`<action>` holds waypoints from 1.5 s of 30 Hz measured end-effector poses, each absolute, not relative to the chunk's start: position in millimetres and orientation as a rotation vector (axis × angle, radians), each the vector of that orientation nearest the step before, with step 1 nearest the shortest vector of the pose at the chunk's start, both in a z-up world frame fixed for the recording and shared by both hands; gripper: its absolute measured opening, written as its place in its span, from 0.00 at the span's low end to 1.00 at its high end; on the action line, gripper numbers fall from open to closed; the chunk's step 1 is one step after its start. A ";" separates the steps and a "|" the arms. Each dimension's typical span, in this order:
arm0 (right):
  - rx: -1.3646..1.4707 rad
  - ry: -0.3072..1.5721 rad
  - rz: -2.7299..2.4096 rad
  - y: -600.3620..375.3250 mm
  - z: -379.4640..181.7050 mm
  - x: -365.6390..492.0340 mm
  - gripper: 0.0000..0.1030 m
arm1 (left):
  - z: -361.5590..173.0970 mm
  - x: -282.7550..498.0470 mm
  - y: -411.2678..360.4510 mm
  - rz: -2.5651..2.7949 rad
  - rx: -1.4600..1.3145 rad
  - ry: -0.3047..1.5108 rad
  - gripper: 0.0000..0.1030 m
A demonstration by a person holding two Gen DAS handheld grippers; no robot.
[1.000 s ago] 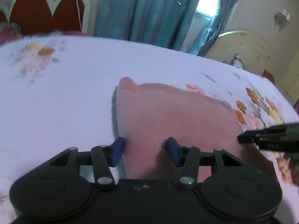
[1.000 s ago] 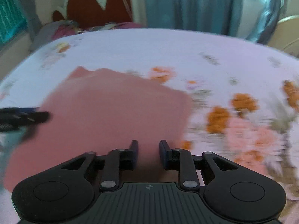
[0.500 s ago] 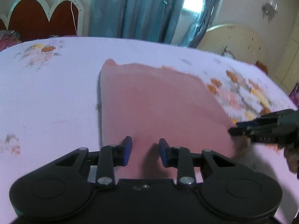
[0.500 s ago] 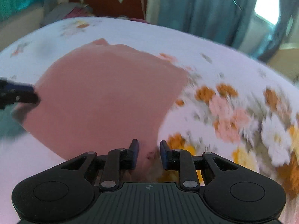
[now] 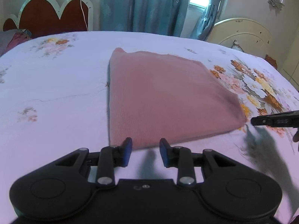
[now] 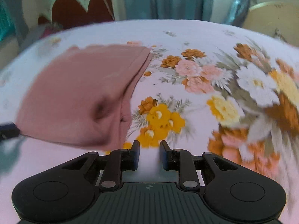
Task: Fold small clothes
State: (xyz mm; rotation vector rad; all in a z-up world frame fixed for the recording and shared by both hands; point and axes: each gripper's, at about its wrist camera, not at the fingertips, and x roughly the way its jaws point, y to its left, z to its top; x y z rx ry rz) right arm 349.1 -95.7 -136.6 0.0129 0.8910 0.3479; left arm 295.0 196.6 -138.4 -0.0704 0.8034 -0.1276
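Left wrist view shows the pink garment (image 5: 164, 97) lying folded flat on the floral bedsheet (image 5: 56, 93), with the left gripper (image 5: 145, 152) released at its near edge and the right gripper (image 6: 148, 155), likewise empty-jawed, just off its near right corner, probably letting the fold settle.

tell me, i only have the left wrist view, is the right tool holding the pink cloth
Observer: No. In the right wrist view the right tool is open with only bedsheet between its fingers.
Operator: where is the cloth from it
Observer: The pink cloth lies ahead and left of that tool, its near corner just off the left finger.
Operator: is that side edge a single layer
Observer: No, stacked layers show along the cloth's right edge, so it is folded.
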 end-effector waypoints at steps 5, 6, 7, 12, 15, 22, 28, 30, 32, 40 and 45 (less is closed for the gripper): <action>0.043 0.819 0.401 -101.4 -102.3 304.2 0.24 | -118.3 262.3 182.2 -0.124 -0.044 0.762 0.38; 0.047 0.806 0.413 -101.1 -95.2 294.8 0.24 | -113.2 254.0 178.3 -0.120 -0.038 0.746 0.47; 0.056 0.798 0.427 -101.1 -88.0 284.9 0.25 | -107.7 245.2 174.8 -0.115 -0.033 0.728 0.65; 0.082 0.701 0.417 -105.8 -59.0 241.2 1.00 | -82.7 203.2 156.9 -0.032 0.030 0.648 1.00; 0.072 0.716 0.393 -107.5 -49.5 224.7 1.00 | -70.4 180.4 152.1 -0.034 0.013 0.665 1.00; 0.047 0.642 0.360 -106.9 -24.7 156.0 1.00 | -37.4 116.9 141.4 -0.044 -0.019 0.599 1.00; 0.062 0.627 0.366 -109.2 -11.3 109.9 1.00 | -18.0 83.7 140.4 -0.042 -0.043 0.567 1.00; 0.065 0.614 0.371 -110.6 -4.6 98.0 1.00 | -12.4 76.3 137.7 -0.047 -0.048 0.556 1.00; 0.062 0.597 0.358 -110.6 2.9 86.9 1.00 | -7.3 69.3 134.1 -0.052 -0.044 0.542 1.00; 0.068 0.544 0.380 -114.9 23.1 58.3 1.00 | 6.4 49.3 123.3 -0.061 -0.042 0.491 1.00; 0.064 0.526 0.381 -118.2 28.5 48.2 1.00 | 11.5 42.7 120.3 -0.068 -0.052 0.472 1.00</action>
